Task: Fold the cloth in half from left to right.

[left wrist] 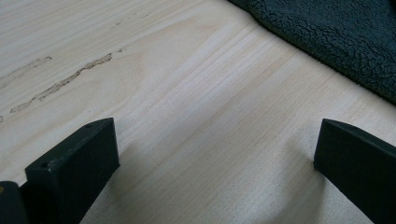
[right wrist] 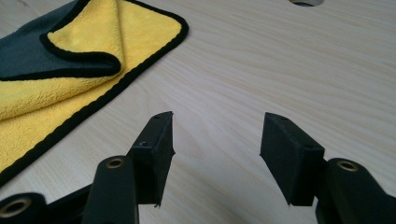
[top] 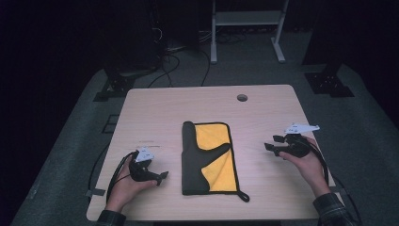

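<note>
cloth [top: 209, 157]: folded, yellow and dark, mid tabletop [top: 263, 101] | left gripper [top: 162, 176]: near front-left corner, jaws wide apart, empty | right gripper [top: 270, 147]: near right edge, jaws apart, empty

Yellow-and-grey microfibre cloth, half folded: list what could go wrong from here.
1. The grey flap lies skewed over the yellow side of the microfibre cloth, so a further fold may come out crooked.
2. Both the left hand-held gripper and the right hand-held gripper are open and off the cloth; a one-sided pinch could drag it across the smooth table.
3. The corner loop could snag a jaw.
</note>
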`<action>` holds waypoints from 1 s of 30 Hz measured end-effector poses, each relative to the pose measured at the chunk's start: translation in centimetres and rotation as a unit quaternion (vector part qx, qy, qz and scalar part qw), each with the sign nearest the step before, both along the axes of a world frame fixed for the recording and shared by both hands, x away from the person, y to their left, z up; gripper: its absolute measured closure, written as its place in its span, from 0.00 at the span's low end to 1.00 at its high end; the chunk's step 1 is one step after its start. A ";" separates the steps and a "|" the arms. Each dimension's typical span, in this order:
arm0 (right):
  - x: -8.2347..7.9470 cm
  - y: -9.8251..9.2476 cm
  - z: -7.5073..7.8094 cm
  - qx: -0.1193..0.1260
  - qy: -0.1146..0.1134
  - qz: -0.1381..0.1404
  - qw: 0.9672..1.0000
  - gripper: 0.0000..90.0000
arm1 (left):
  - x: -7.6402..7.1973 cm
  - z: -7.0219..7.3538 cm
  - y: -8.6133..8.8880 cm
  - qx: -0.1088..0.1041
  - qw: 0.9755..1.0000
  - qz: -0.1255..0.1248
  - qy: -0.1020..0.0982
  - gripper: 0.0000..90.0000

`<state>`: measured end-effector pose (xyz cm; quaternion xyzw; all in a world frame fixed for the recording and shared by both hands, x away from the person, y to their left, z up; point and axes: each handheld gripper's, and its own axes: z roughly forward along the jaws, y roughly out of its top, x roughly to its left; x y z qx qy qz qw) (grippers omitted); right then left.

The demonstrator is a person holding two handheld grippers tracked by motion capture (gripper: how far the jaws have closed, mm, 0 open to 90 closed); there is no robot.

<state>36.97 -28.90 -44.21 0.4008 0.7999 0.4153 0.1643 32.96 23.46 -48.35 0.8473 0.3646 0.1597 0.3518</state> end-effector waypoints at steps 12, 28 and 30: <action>1.6 3.0 1.0 0.014 -0.007 0.035 0.999 0.51 | 0.0 0.0 0.0 0.000 1.000 0.000 0.000 0.00; 3.0 8.9 1.7 0.017 -0.006 0.096 0.995 0.54 | 0.0 0.0 0.0 0.000 1.000 0.000 0.000 0.00; 3.2 9.7 1.7 0.015 -0.003 0.104 0.994 0.54 | 0.0 0.0 0.0 0.000 1.000 0.000 0.000 0.00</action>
